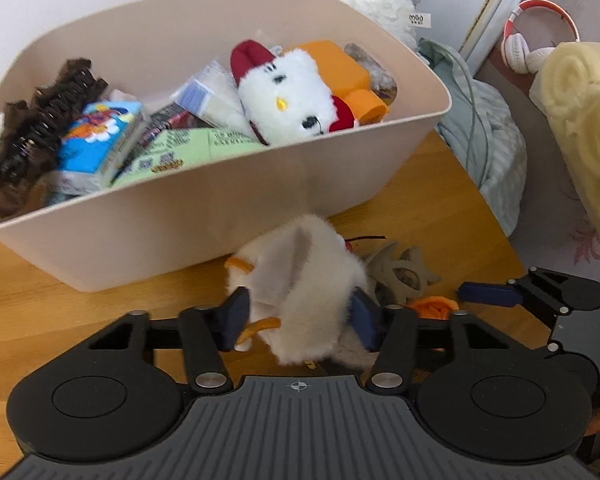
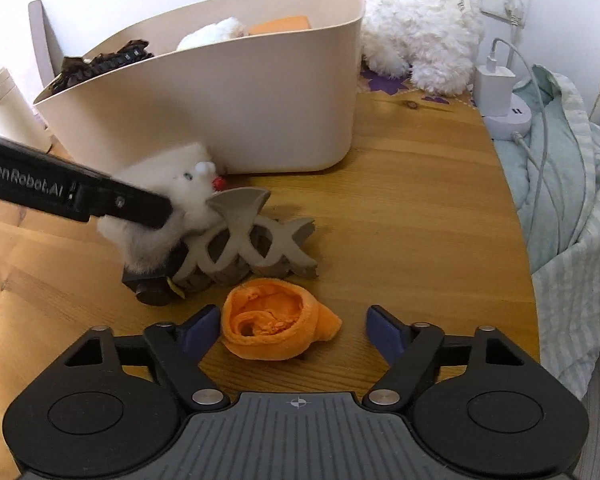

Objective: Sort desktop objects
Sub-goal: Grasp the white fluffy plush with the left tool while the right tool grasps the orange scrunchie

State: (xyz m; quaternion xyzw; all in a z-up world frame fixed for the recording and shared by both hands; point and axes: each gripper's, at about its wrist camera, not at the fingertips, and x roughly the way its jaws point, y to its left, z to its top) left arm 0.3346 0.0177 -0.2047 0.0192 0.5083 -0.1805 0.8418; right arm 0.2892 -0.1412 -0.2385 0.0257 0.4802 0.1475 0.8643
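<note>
Evidently left gripper [image 1: 298, 314] pinches plush toy [image 1: 300, 280].

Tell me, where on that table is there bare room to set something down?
Bare wood lies on the table between the bin and the blanket. It is crowded around the hair clip, orange cloth and white toy.

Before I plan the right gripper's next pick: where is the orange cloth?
In the right wrist view the orange cloth lies on the wooden table, between the open right gripper's fingers nearer the left one, just in front of the grey hair claw.
</note>
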